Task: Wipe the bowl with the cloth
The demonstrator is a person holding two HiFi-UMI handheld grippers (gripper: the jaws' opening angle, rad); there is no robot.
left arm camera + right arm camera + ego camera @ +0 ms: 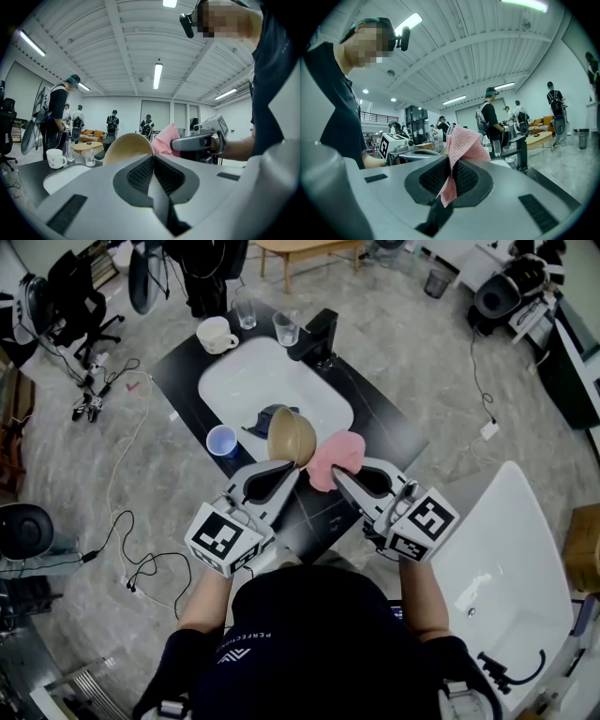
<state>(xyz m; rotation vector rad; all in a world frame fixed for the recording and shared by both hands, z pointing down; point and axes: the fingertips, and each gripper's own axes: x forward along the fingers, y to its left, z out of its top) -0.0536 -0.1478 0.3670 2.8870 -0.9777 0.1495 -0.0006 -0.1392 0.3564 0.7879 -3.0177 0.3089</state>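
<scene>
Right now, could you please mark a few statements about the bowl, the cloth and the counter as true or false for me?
1. The left gripper is clamped on the rim of the tan bowl. True.
2. The right gripper is empty. False: the right gripper is shut on the pink cloth.
3. The white mug lies in the sink. False: the white mug stands on the black counter beside the sink.
4. Two clear glasses stand on the counter by the faucet. True.
</scene>
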